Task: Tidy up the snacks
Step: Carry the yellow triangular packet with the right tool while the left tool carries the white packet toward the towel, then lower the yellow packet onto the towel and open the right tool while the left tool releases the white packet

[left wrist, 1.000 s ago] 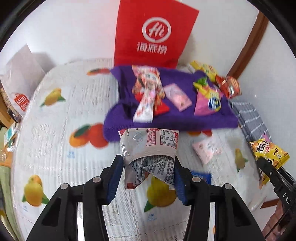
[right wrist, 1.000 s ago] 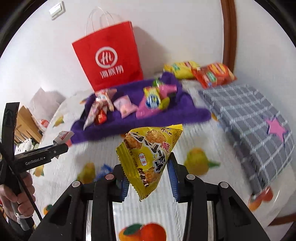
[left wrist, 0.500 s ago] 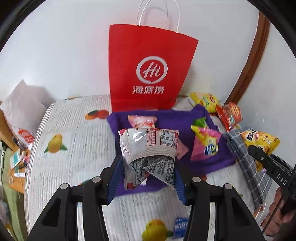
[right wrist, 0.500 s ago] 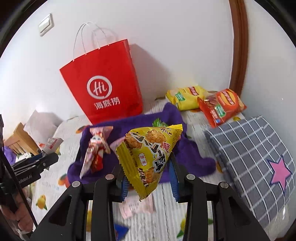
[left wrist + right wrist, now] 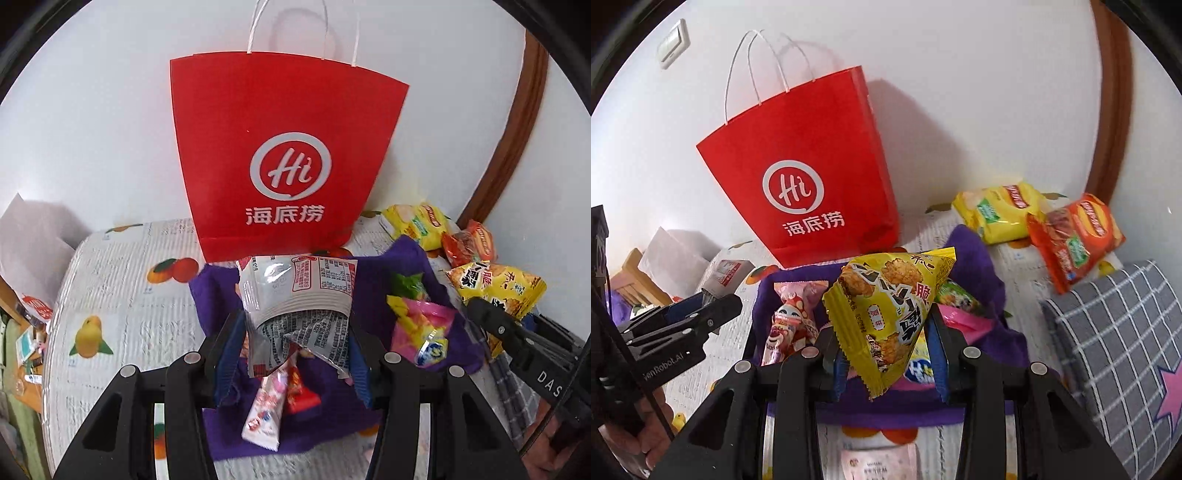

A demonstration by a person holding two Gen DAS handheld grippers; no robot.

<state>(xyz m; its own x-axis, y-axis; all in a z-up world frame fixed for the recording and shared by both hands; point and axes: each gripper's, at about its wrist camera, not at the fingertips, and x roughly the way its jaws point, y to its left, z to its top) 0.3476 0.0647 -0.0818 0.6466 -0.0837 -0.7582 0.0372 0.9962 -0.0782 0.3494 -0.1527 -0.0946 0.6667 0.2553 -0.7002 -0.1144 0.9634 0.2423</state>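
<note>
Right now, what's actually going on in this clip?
A person is sorting snacks on a fruit-print bedspread, with a handheld gripper in each hand. The left gripper is clamped on a silver and red snack packet; the right gripper is clamped on a yellow triangular snack bag. Both are held above a purple cloth where several other snacks lie, in front of an upright red paper bag. Two chip bags, yellow and orange, lie off the cloth near the wall.
</note>
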